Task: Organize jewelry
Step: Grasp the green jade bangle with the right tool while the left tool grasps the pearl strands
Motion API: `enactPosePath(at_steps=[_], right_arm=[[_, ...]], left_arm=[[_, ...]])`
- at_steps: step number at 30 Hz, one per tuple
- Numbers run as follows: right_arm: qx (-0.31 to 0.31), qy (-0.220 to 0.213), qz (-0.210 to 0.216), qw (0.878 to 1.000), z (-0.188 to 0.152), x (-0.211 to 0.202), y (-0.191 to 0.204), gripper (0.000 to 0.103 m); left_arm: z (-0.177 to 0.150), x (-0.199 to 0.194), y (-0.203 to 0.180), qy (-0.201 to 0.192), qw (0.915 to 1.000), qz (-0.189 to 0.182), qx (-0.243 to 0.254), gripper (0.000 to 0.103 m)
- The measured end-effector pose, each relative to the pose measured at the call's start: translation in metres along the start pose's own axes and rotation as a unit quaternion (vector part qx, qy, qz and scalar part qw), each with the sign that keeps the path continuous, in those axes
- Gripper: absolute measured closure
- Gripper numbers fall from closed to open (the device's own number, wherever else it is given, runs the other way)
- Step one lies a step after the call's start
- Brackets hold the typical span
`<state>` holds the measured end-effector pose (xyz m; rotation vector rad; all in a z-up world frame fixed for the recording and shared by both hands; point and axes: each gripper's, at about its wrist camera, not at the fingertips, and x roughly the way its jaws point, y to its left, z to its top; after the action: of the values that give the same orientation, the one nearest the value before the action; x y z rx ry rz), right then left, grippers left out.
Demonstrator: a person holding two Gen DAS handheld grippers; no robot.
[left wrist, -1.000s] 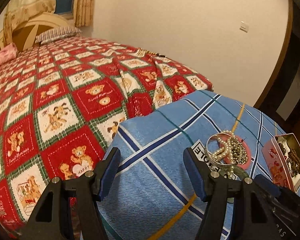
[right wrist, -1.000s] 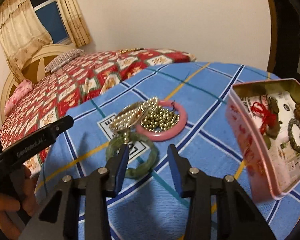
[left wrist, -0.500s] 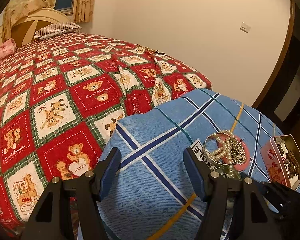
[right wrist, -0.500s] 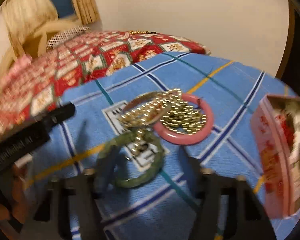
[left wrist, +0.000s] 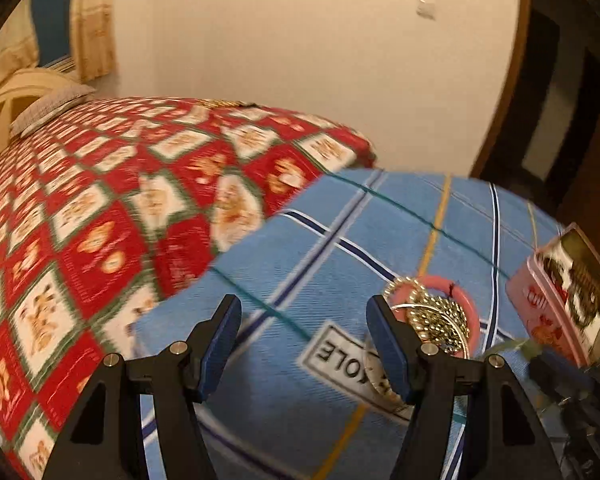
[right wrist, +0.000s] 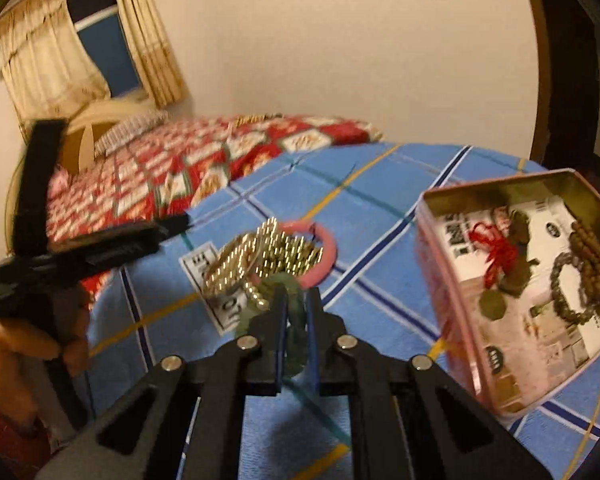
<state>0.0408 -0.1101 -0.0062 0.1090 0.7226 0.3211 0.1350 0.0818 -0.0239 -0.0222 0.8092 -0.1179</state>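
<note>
Right gripper (right wrist: 296, 312) clamped edge-on across green bangle (right wrist: 296, 340); pink tin (right wrist: 452, 276) sits just right of it. Left gripper (left wrist: 302, 344) wide, empty, farther off

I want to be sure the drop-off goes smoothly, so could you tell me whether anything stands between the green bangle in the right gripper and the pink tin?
Nothing visible does. The right gripper has its jaws closed on the green bangle, and only bare blue cloth lies between it and the open pink tin. The pearl strands drape against the bangle's far side and may drag along.
</note>
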Motion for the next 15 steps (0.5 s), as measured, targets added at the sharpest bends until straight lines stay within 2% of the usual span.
enactPosePath(at_steps=[2,4,8,9,11,12,13,15], right_arm=[[-0.001,-0.019,-0.012,1.0,0.003,-0.006,-0.002,0.091],[0.005,-0.033,-0.016,0.999,0.005,-0.011,-0.005,0.091],[0.022,-0.052,-0.019,0.998,0.01,-0.016,-0.012,0.091],[0.025,-0.054,-0.018,0.998,0.01,-0.017,-0.013,0.091],[0.03,-0.06,-0.016,0.998,0.012,-0.018,-0.015,0.091],[0.031,-0.061,-0.017,0.997,0.012,-0.018,-0.015,0.091],[0.032,-0.063,-0.017,0.997,0.013,-0.018,-0.015,0.091],[0.035,-0.063,-0.018,0.997,0.012,-0.019,-0.016,0.091]], left_arm=[[-0.002,0.012,-0.011,0.022,0.9994,0.009,0.026,0.038],[-0.003,0.019,-0.019,0.042,0.9983,0.0,0.04,0.038],[-0.004,0.02,-0.028,0.044,0.9972,0.005,0.06,0.039],[-0.004,0.02,-0.03,0.044,0.9968,0.007,0.067,0.043],[-0.005,0.02,-0.035,0.047,0.9957,-0.003,0.08,0.063],[-0.008,0.021,-0.037,0.057,0.9948,-0.019,0.082,0.086],[-0.009,0.02,-0.038,0.055,0.9951,-0.029,0.077,0.091],[-0.009,0.019,-0.04,0.055,0.9953,-0.03,0.075,0.095]])
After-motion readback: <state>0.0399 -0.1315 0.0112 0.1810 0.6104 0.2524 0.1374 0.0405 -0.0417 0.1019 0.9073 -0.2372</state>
